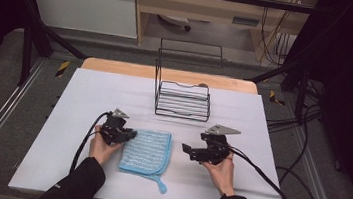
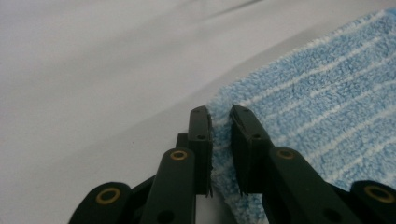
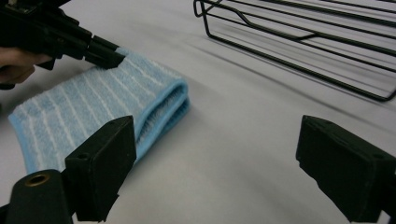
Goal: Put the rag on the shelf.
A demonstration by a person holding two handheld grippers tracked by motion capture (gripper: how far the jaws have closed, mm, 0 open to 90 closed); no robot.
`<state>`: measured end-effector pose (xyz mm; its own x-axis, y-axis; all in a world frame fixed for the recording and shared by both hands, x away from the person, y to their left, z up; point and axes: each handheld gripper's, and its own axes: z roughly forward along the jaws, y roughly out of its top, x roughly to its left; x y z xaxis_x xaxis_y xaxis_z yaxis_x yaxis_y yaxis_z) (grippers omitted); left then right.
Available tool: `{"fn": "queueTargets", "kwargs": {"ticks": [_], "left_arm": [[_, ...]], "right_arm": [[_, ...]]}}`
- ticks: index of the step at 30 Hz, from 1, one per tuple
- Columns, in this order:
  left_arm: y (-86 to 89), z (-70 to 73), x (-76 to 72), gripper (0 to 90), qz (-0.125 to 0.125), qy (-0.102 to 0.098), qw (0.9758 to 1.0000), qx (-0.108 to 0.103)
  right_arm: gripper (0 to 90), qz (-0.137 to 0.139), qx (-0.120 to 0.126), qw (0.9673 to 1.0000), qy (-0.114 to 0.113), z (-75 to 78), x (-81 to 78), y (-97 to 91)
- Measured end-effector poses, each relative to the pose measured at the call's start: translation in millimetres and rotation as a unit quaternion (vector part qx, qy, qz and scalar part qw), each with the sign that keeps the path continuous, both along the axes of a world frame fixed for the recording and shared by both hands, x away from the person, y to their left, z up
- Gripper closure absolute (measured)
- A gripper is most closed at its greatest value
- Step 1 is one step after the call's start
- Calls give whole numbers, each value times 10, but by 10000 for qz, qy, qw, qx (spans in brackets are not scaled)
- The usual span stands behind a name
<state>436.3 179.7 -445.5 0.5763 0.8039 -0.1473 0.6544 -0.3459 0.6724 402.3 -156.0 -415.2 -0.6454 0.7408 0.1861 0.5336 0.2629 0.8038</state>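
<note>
A folded light-blue terry cloth with thin white stripes point(image 1: 147, 151) lies flat on the white-covered tabletop point(image 1: 84, 94), between the two hands and nearer the person than the black wire rack point(image 1: 183, 100) standing at the far middle. The left gripper point(image 1: 129, 134) is at the cloth's left edge; in the left gripper view its fingers point(image 2: 201, 140) sit closed to a narrow slot with the edge of the cloth point(image 2: 322, 107) pinched between them. The right gripper point(image 1: 187, 150) hovers to the right of the cloth, apart from it, and the right gripper view shows its fingers point(image 3: 105, 163) spread wide with nothing between them; the cloth's rounded fold point(image 3: 175, 100) faces it.

The step in hand looks like taking hold of the cloth for a further fold or a lift. To do it well, the left grasp should bite deeper than the fringe: terry is soft and slips out of a shallow pinch, and it should be clear whether one layer or both are caught. The right gripper should come in low along the tabletop, one finger under the fold and one over, closing on the full thickness. Both hands should then rise together, evenly, keeping the dangling hanging loop point(image 1: 161, 186) free and the rack untouched.
</note>
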Motion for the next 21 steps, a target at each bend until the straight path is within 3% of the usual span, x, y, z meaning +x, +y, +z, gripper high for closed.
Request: {"fn": "queueTargets", "kwargs": {"ticks": [4,14,21], "left_arm": [[3,-1,1,779,-17,-16,10000,7],[9,-2,4,779,-38,-5,10000,-13],[11,-3,4,778,-53,-17,10000,-2]], "right_arm": [[170,-26,-63,9998,165,-33,134,217],[361,100,-66,9985,529,-197,347,614],[515,230,-130,9971,713,-303,415,743]]}}
